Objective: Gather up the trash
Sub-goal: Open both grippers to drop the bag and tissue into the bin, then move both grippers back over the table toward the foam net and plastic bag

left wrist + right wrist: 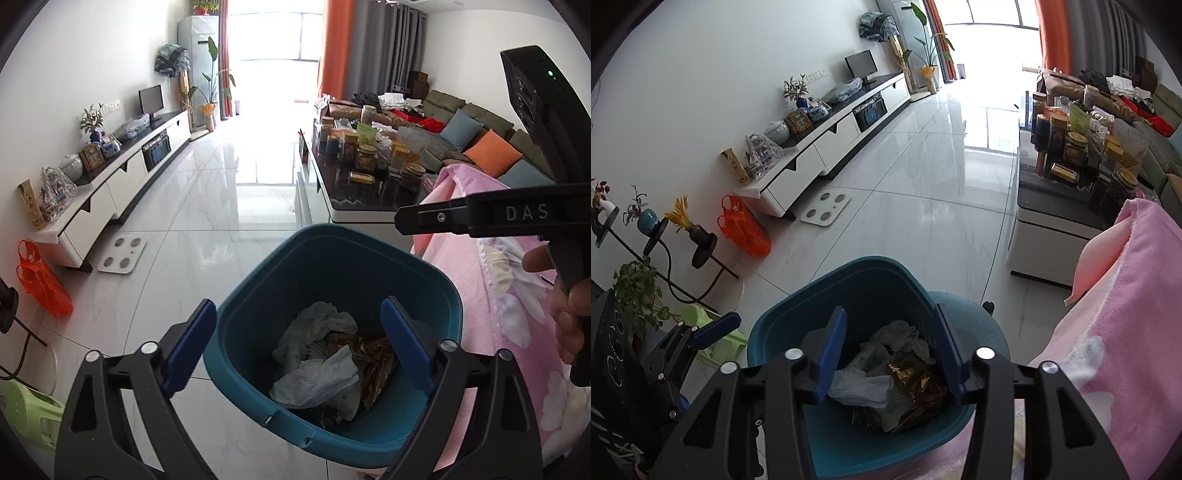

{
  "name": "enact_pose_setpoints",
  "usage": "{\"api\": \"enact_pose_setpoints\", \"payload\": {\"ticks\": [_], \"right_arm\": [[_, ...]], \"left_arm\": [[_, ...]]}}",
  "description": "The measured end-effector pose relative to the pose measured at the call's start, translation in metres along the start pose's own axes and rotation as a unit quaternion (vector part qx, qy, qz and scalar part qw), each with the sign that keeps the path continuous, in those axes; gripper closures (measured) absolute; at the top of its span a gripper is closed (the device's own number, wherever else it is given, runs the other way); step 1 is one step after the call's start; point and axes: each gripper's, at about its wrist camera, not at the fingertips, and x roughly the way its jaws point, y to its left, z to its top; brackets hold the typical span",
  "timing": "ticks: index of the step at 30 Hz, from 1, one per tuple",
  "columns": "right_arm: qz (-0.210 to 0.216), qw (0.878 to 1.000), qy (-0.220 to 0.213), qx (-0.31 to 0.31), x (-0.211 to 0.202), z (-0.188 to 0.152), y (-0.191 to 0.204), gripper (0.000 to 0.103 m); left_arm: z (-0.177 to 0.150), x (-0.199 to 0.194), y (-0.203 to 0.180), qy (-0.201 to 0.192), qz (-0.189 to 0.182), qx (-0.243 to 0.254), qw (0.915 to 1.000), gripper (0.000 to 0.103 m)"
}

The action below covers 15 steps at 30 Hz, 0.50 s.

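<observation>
Trash (pixel 325 362) is lying crumpled in the teal bin (pixel 258 402) on the tiled floor, beside the pink blanket (pixel 491 295). I am hovering both claws above it, left gripper (pixel 299 347) and right gripper (pixel 890 354) spread, gripping nothing. Nothing is blocking the bin's mouth.

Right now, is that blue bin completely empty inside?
No, the blue bin already holds crumpled white tissue and a shiny brown wrapper lying at its bottom.
</observation>
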Motion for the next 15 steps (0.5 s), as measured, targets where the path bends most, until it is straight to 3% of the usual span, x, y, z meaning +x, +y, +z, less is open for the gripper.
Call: {"api": "enact_pose_setpoints", "payload": {"ticks": [3,7,12,15], "right_arm": [[-0.004,1.000,-0.026,-0.005,-0.019,-0.003,0.004,0.037],[-0.017,0.998,-0.056,-0.018,-0.042,-0.010,0.010,0.015],[-0.041,0.994,-0.093,-0.035,-0.072,-0.022,0.016,0.007],[-0.053,0.991,-0.117,-0.039,-0.094,-0.030,0.018,0.007]], "left_arm": [[0.005,-0.023,0.001,-0.036,0.033,0.008,0.9988,0.006],[0.015,-0.054,-0.001,-0.077,0.053,0.015,0.9955,0.006],[0.024,-0.093,-0.005,-0.127,0.055,0.008,0.9903,0.006],[0.027,-0.119,-0.009,-0.157,0.052,0.001,0.9862,0.006]]}}
